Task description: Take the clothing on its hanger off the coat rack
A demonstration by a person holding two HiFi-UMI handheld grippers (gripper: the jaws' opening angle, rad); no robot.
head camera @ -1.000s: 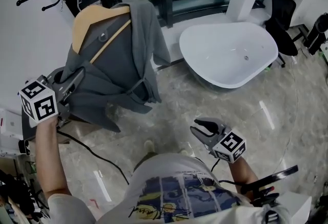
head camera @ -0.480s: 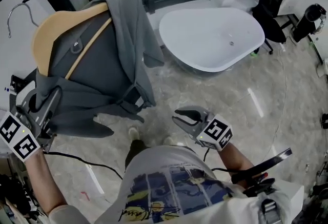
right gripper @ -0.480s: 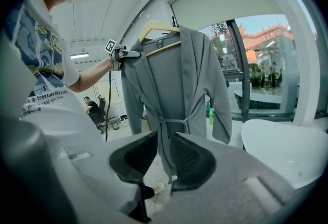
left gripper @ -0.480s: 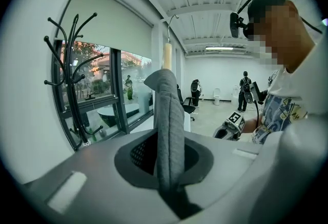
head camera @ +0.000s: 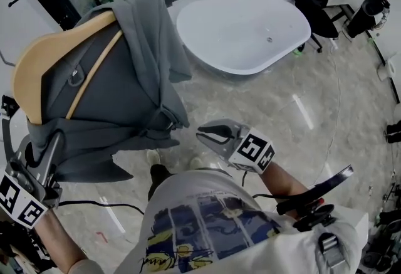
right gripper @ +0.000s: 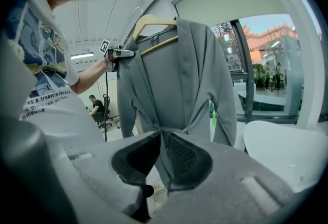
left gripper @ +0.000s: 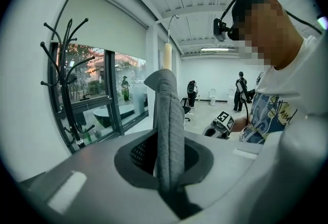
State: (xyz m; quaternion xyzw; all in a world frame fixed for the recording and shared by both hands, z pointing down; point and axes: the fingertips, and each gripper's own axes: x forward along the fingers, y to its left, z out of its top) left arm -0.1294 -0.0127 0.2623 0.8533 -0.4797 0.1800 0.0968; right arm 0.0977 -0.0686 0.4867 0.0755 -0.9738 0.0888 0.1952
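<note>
The grey belted wrap garment [head camera: 119, 84] hung on its pale wooden hanger [head camera: 34, 66] in the air, to the left of the white oval bathtub [head camera: 244, 28] as the head view showed it. The hanger's wire hook stood free, caught on nothing. The black branched coat rack [left gripper: 65, 89] stood by the window, beside the bathtub's far end, apart from the garment.

The left gripper [head camera: 53, 144] was further left of the bathtub than the garment, at the garment's lower left edge. Its jaws were closed tight on a fold of the grey cloth, which rose straight up out of them in the left gripper view.

The right gripper [head camera: 203, 136] hovered over the grey marble floor [head camera: 263, 110] on the person's side of the bathtub, just beside the garment's belted hem. Its jaws stood partly apart and had just been closing. Its pads pressed on nothing. In the right gripper view the hem lined up with the gap, but whether the cloth reached between the jaws could not be told.
</note>
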